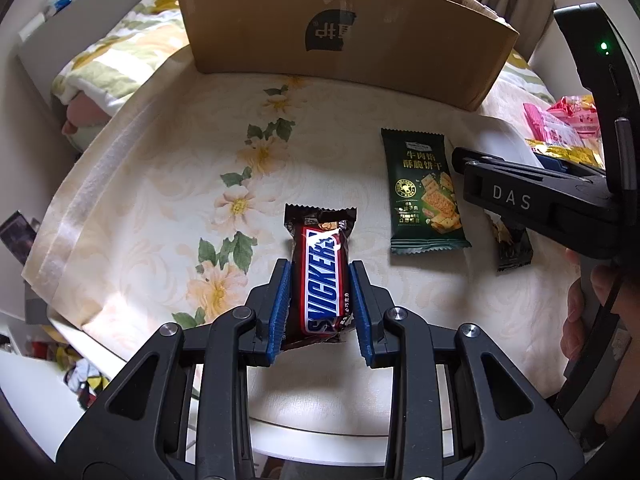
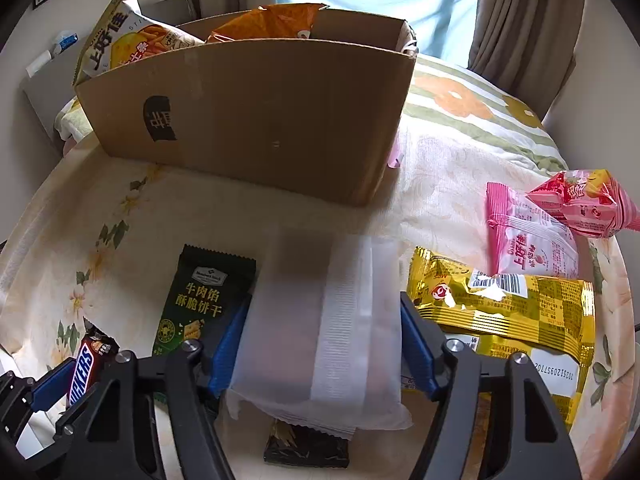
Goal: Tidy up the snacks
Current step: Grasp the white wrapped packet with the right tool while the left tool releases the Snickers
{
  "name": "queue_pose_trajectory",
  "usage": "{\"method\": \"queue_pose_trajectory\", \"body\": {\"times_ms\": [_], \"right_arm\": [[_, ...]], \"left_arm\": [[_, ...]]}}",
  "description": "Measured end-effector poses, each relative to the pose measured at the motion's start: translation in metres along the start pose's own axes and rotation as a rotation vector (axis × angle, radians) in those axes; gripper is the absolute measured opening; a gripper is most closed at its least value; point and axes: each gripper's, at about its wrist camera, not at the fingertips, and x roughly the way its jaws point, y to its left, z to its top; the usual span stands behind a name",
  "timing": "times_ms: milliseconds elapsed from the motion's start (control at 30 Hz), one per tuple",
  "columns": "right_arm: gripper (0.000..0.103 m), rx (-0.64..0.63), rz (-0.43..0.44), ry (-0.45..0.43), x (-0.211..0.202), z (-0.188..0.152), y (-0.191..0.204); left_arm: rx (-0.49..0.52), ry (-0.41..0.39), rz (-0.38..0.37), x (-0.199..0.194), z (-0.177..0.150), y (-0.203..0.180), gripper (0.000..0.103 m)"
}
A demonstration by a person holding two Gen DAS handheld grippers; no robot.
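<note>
Gripping the Snickers bar [image 1: 321, 280] lengthwise, the left tongs [image 1: 320, 300] point toward the cardboard box [image 1: 344, 36] at upper centre, while the right tongs [image 2: 324, 344] seemingly pinch a translucent white packet [image 2: 320, 320].

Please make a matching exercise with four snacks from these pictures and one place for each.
Things:
1. Snickers bar
2. white translucent packet
3. dark green biscuit packet
4. orange bag

Places:
A. inside the cardboard box
B. between the right hand-held gripper's pads
C. lying free on the floral cloth
D. between the left hand-held gripper's pads

Pairs: 1-D, 2-B, 3-C, 4-A
</note>
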Motion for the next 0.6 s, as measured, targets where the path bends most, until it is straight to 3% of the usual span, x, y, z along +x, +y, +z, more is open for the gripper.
{"method": "queue_pose_trajectory", "body": {"times_ms": [600], "right_arm": [[0.06, -0.001, 0.093, -0.031, -0.031, 0.014, -0.017]], "left_arm": [[-0.012, -0.052, 0.008, -0.034, 0.035, -0.014, 0.026]]}}
